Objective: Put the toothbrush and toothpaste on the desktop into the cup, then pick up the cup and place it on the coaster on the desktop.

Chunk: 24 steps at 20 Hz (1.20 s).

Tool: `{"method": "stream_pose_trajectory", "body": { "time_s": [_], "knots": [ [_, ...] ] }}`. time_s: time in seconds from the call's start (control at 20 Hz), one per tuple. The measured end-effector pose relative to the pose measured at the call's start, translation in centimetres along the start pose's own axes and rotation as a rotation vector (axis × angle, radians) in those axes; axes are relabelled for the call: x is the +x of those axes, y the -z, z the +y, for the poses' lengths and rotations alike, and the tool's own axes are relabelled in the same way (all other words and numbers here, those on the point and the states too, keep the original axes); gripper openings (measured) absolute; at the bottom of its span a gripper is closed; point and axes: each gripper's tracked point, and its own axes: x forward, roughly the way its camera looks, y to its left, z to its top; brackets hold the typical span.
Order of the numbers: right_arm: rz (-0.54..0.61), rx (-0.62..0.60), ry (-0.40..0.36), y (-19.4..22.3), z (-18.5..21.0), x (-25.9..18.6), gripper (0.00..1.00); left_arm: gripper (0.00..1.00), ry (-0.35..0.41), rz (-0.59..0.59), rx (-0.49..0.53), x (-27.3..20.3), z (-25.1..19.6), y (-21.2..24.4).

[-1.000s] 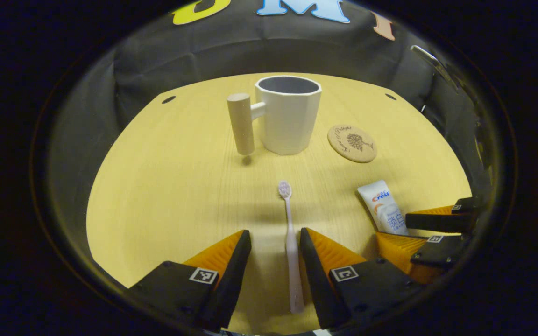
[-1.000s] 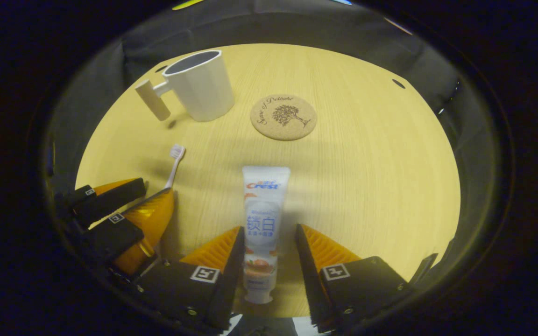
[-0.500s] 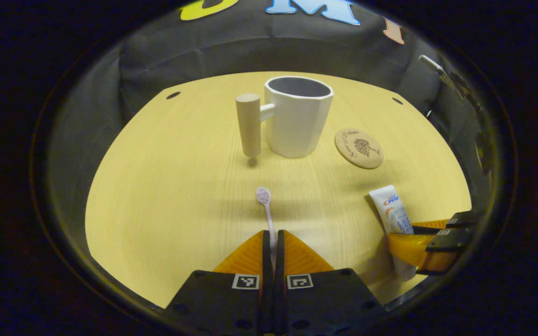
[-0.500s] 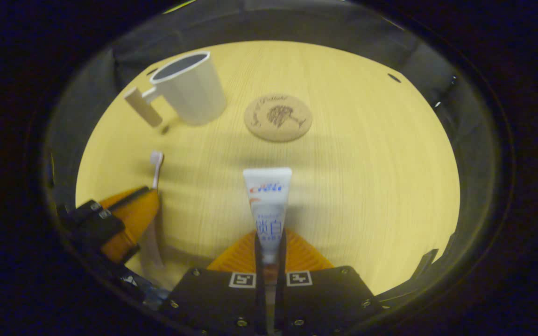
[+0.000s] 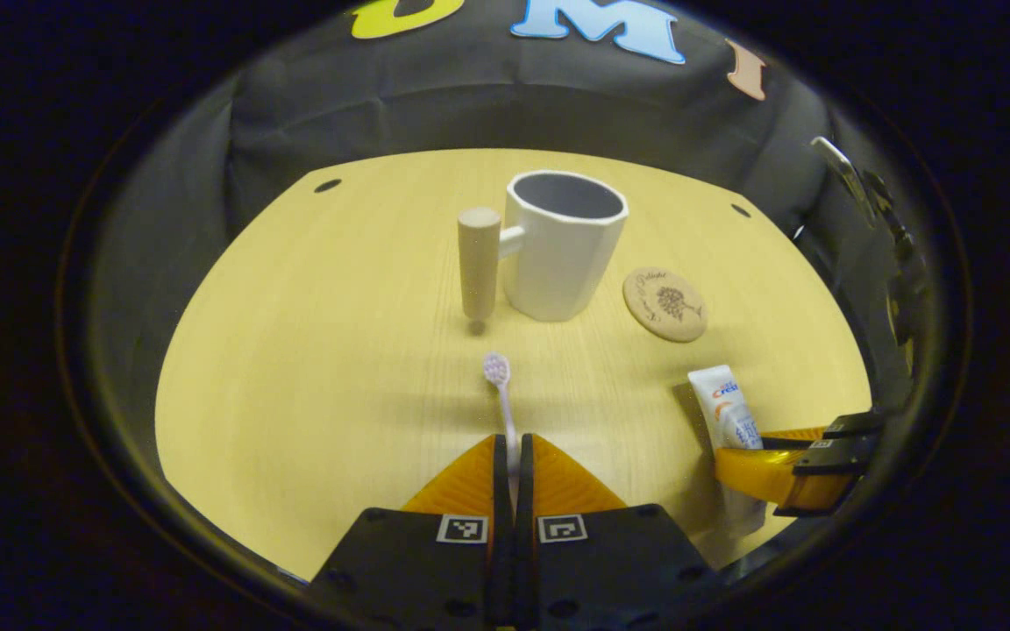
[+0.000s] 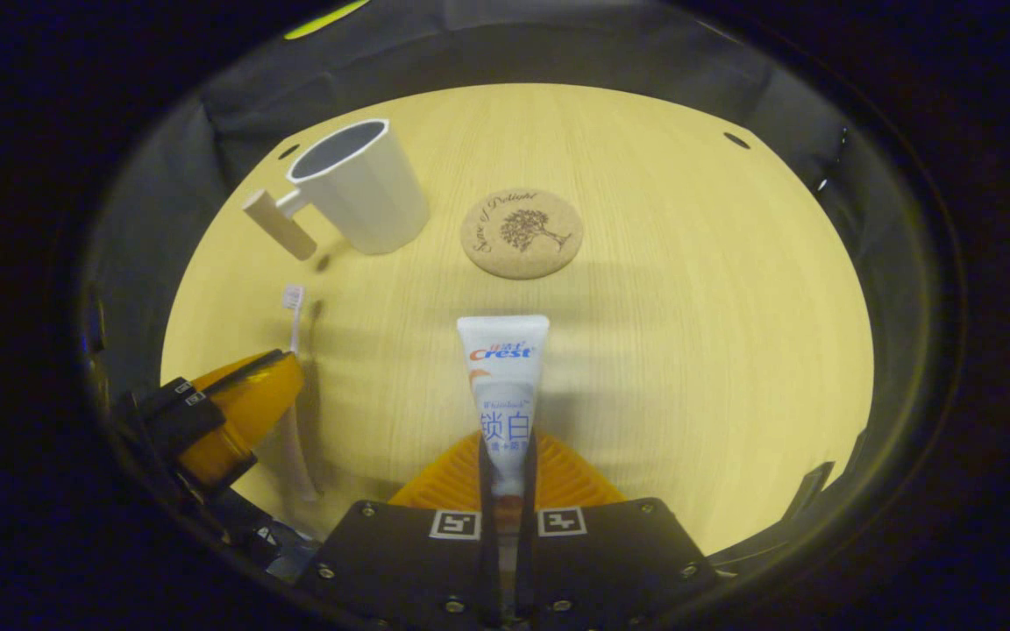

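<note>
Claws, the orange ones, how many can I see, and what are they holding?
2. The left claw is clamped on the thin pink toothbrush. The right claw is clamped on the white toothpaste tube, near the round cork coaster.

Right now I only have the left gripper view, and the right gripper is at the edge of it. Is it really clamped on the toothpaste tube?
Observer: Yes. In the right gripper view the right gripper has both fingers pressing on the toothpaste tube, low on its body.
Operator: Which way does the tube point?
Observer: Its flat crimped end points forward, toward the coaster. The cap end runs back between the fingers.
Operator: Is my toothbrush off the table?
Observer: It looks so. The toothbrush head casts a separate shadow beside it on the desktop.
</note>
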Motion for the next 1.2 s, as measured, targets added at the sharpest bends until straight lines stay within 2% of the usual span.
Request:
{"method": "stream_pose_trajectory", "body": {
  "time_s": [0.25,0.5,0.85,1.05,1.2],
  "knots": [
    [-0.077,0.018,-0.02,-2.9,0.1,-2.3,0.09,0.07,0.022,-0.095,-0.066,-4.7,1.1,-4.7],
    [-0.115,0.045,-0.037,-4.2,0.1,-3.7,0.09,0.07,0.054,-0.203,-0.113,-8.9,2.0,-11.3],
    [-0.131,0.081,-0.044,-4.0,-0.4,-4.6,0.09,0.06,0.148,-0.374,-0.102,-7.3,1.0,-22.7],
    [-0.122,0.124,-0.029,-3.3,-1.7,-4.8,0.09,0.06,0.182,-0.418,-0.062,-5.7,-0.4,-26.9],
    [-0.114,0.155,-0.005,-2.9,-3.2,-4.9,0.09,0.06,0.218,-0.427,-0.026,-3.7,-2.6,-28.3]
  ]
}}
